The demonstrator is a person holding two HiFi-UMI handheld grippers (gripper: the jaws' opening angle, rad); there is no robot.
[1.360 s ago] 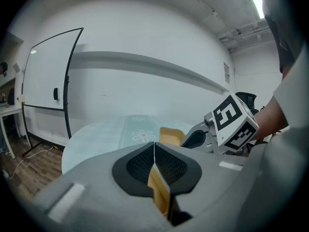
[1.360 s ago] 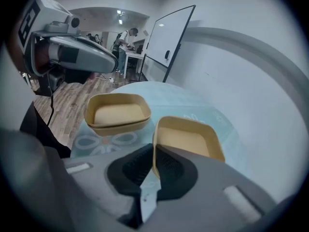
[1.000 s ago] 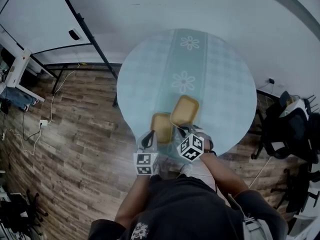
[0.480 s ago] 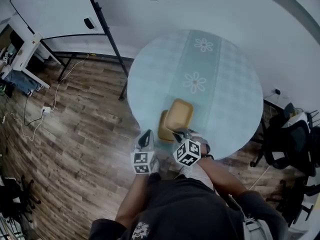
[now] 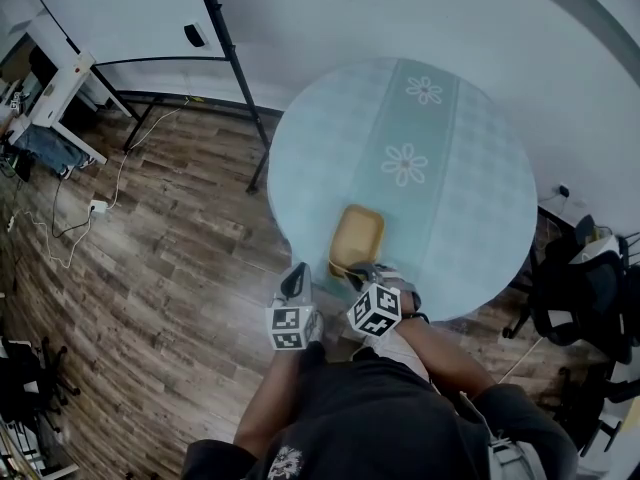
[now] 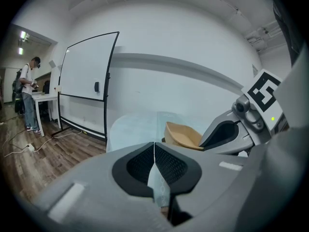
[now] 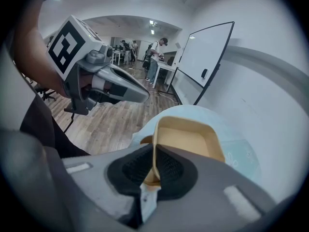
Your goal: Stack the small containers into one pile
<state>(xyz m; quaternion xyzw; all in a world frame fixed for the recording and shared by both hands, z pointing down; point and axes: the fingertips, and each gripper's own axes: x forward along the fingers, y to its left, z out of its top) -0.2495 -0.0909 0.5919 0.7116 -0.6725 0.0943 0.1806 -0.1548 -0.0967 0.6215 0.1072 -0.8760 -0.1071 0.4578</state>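
Your right hand-held gripper [image 7: 154,164] clamped on near rim of top container [image 7: 189,138], seemingly nested on lower container [image 7: 145,140], worktop [image 5: 455,208] 7 o'clock edge. Left hand-held gripper [image 6: 154,161] closed, empty. Pile looks made; release remains.

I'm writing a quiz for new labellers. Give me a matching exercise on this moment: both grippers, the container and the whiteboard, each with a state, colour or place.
1. left gripper
2. right gripper
3. container
4. whiteboard

a. stands on the wooden floor
b. shut on the container's rim
c. yellow
d. shut, nothing between the jaws

Pairs: 1-d, 2-b, 3-c, 4-a
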